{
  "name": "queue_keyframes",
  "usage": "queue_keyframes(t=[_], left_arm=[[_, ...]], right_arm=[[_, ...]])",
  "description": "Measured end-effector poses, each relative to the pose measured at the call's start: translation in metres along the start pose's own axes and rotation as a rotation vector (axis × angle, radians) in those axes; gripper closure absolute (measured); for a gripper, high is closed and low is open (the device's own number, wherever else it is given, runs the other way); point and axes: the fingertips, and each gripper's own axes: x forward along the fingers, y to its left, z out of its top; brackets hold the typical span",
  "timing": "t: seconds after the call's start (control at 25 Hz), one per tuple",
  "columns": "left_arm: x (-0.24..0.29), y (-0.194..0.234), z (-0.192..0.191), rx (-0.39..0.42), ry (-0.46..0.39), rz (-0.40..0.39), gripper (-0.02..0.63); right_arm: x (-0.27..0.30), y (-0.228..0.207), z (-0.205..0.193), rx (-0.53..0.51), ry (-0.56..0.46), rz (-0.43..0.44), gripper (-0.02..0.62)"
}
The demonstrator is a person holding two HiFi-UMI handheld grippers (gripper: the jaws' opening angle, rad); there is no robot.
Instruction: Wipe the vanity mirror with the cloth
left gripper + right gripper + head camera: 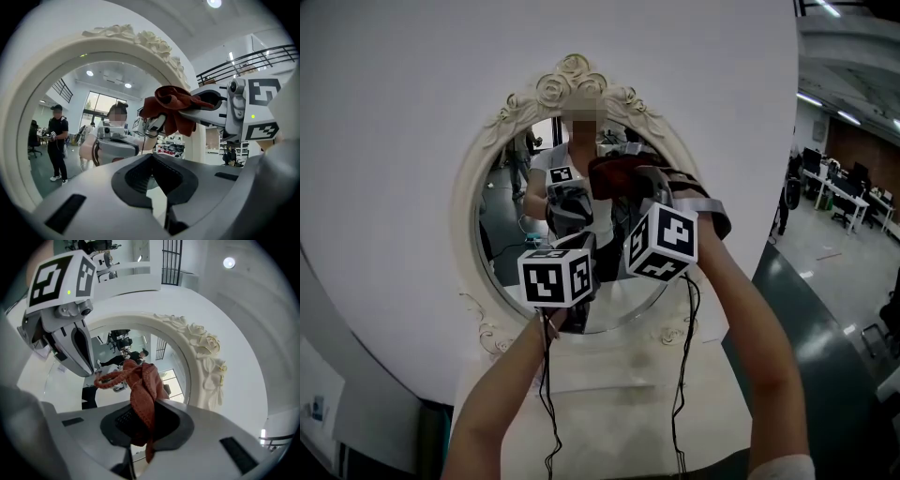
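Note:
An oval vanity mirror in an ornate cream frame (487, 159) stands against a white curved panel. A dark red cloth (617, 174) is bunched at the upper part of the glass, and my right gripper (628, 187) is shut on it. From the right gripper view the cloth (143, 385) sticks up out of the closed right gripper (143, 420), close to the frame's rose carving (206, 357). My left gripper (573, 225) is beside it, lower left, before the glass. The left gripper (152, 176) is shut with nothing in it and sees the cloth (171, 105) up right.
A white ledge (609, 394) runs under the mirror, and black cables (547, 394) hang from both grippers. An office with desks (848, 197) and a dark floor opens to the right. The glass reflects a standing person (57, 140).

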Motion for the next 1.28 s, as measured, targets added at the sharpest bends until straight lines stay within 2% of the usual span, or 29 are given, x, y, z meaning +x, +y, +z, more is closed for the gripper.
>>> queue_keyframes(t=[0.32, 0.8, 0.88, 1.0, 1.08, 1.28], left_arm=[[0.003, -0.015, -0.049, -0.016, 0.084, -0.014, 0.595], [0.005, -0.022, -0.200, -0.101, 0.294, -0.003, 0.595], [0.001, -0.025, -0.226, -0.132, 0.326, 0.009, 0.595], [-0.008, -0.023, -0.263, -0.167, 0.375, 0.026, 0.595], [-0.008, -0.014, -0.282, -0.162, 0.391, 0.034, 0.595], [-0.019, 0.004, -0.312, -0.176, 0.418, 0.061, 0.595]], right_arm=[[-0.006, 0.051, -0.029, 0.038, 0.040, 0.062, 0.534], [-0.020, 0.173, -0.077, 0.148, 0.044, 0.126, 0.534], [-0.026, 0.201, -0.085, 0.174, 0.062, 0.178, 0.534], [-0.034, 0.263, -0.092, 0.210, 0.107, 0.334, 0.534], [-0.028, 0.304, -0.092, 0.213, 0.123, 0.412, 0.534], [-0.023, 0.374, -0.078, 0.254, 0.121, 0.522, 0.534]])
